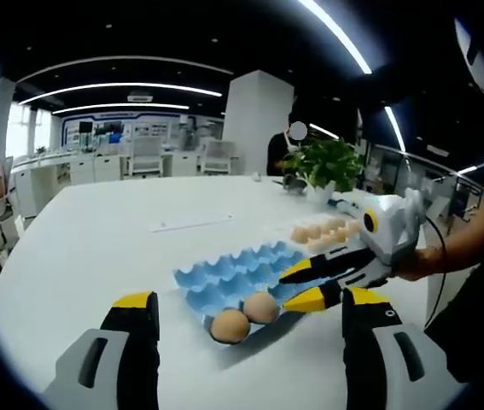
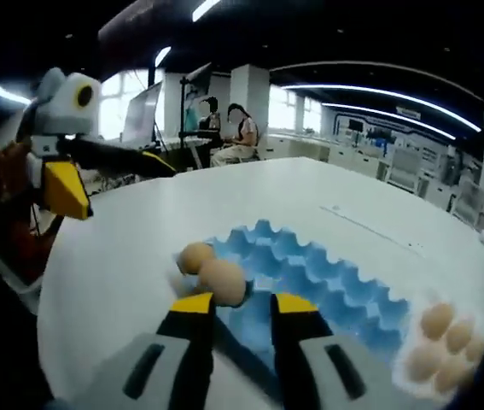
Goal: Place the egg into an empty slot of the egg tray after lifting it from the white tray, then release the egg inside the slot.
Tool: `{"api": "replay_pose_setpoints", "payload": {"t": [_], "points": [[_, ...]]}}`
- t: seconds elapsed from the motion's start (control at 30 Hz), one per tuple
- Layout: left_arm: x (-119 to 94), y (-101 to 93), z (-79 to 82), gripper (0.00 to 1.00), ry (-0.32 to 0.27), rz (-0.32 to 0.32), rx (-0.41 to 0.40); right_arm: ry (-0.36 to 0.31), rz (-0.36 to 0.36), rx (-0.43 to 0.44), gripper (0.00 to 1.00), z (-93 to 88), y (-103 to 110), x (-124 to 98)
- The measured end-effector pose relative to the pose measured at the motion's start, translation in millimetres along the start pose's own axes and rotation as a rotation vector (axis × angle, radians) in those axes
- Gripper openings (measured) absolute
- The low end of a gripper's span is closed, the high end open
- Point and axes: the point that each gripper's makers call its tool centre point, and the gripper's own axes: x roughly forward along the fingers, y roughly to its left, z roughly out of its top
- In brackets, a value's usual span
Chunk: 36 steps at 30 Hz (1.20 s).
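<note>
1. At the bottom of the left gripper view we see the left tool (image 1: 248, 320), its two yellow-tipped jaws standing wide apart with nothing between them.
2. Just above those jaws, lower centre of the frame, two brown eggs sit side by side in the nearest slots of the blue egg tray (image 1: 224, 275): one egg (image 1: 230, 325) at the tray's near corner, the other egg (image 1: 261, 307) touching it on the right.
3. To the right of centre, the right tool (image 1: 308, 284) comes in from the right edge, held in a person's hand (image 1: 416, 262); its black and yellow jaws point left, close to the second egg, and are parted, with nothing gripped.
4. Behind that tool, on the white counter (image 1: 122, 231), we see a group of eggs on the white tray (image 1: 325, 231), and further up a green potted plant (image 1: 327, 164).
5. In the right gripper view, the right tool (image 2: 243, 303) rises from the bottom centre, jaws moderately apart and empty, their tips just below the nearer egg (image 2: 224, 282); the second egg (image 2: 195, 256) lies up and left of it, both at the end of the blue egg tray (image 2: 327, 286).
6. At lower right of that frame, the white tray's eggs (image 2: 446, 346) lie clustered.
7. At upper left the left tool (image 2: 75, 175) hangs above the counter edge.
</note>
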Motion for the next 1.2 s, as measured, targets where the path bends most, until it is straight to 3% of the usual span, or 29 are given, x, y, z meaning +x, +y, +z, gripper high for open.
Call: {"api": "replay_pose_setpoints", "payload": {"t": [0.23,0.43,0.67,0.9,1.2], "points": [[0,0.9,-0.3,0.89,0.007,-0.001,0.006,0.001,-0.082,0.077,0.27,-13.9,-27,-27],[1,-1.4,0.2,0.88,0.009,-0.008,0.012,0.007,-0.175,0.093,0.27,-24.5,-46,-49],[3,-3.0,0.0,0.88,0.014,-0.017,0.017,0.058,-0.289,0.149,0.27,-50.0,-78,-77],[3,-2.1,0.0,0.88,0.014,-0.015,0.017,0.078,-0.482,0.171,0.27,-66.5,-118,-121],[3,-3.5,-2.7,0.88,0.021,-0.019,0.018,0.045,-0.685,0.256,0.27,-80.8,-161,-173]]}}
